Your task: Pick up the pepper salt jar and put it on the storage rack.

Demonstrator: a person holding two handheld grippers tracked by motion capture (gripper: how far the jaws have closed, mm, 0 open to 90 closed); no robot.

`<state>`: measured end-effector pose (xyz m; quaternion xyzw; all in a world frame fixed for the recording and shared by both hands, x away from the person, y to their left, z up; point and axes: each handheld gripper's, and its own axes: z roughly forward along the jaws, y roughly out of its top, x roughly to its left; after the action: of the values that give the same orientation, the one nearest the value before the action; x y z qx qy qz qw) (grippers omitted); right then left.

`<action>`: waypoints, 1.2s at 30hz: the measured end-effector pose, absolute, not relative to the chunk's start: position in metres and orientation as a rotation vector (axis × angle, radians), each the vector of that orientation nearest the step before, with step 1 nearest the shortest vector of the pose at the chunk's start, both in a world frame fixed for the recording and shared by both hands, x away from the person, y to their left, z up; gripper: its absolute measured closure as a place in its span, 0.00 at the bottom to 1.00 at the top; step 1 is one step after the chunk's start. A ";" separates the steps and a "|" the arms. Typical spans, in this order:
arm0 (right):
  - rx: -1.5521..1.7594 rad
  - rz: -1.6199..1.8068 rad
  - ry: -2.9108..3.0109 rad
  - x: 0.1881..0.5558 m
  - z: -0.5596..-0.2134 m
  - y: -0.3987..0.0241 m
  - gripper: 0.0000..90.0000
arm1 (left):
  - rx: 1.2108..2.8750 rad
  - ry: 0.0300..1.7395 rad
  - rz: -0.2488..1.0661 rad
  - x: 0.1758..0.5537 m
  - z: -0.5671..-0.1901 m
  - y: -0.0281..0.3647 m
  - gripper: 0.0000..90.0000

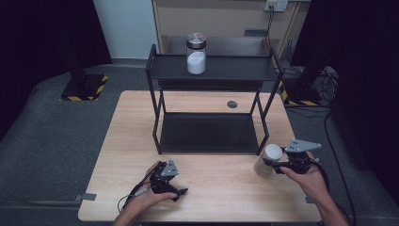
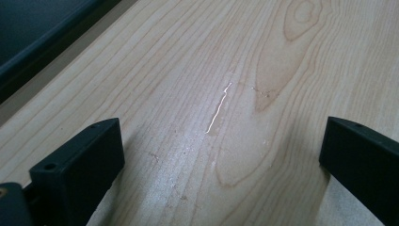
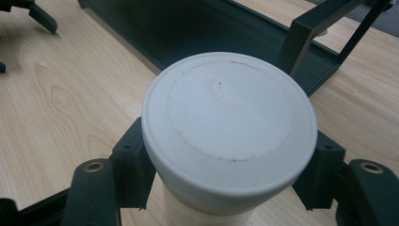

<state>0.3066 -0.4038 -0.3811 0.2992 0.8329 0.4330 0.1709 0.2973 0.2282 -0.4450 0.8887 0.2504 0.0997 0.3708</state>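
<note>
A white lidded canister [image 1: 268,160] stands on the wooden table [image 1: 221,183] at the front right, just off the rack's right front leg. My right gripper [image 1: 278,165] is shut on it; in the right gripper view both black jaws press the canister [image 3: 229,136] below its round lid. At the front left, my left gripper [image 1: 179,192] rests low over the table, open. In the left gripper view its jaws stand wide apart over bare wood [image 2: 221,117] with nothing between them.
A black two-tier metal rack [image 1: 211,70] stands mid-table. A glass jar [image 1: 196,53] of white powder with a metal lid sits on its top shelf. The lower shelf [image 1: 209,133] is bare. A small dark round spot [image 1: 232,104] lies behind the rack.
</note>
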 end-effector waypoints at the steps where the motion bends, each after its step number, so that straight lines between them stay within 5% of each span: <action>1: 0.850 1.232 2.368 0.307 -0.381 -0.404 0.39 | 2.280 0.642 0.256 0.297 -0.445 0.228 0.00; 20: 0.718 1.383 2.489 0.318 -0.364 -0.407 0.39 | 2.279 0.642 0.256 0.297 -0.445 0.228 0.00; 36: 0.553 1.414 2.580 0.342 -0.304 -0.382 0.39 | 2.280 0.642 0.256 0.297 -0.445 0.228 0.00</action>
<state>0.3423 -0.3822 -0.3040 0.1843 0.8595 0.4710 0.0741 0.2973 0.2282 -0.4449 0.8888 0.2503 0.0997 0.3706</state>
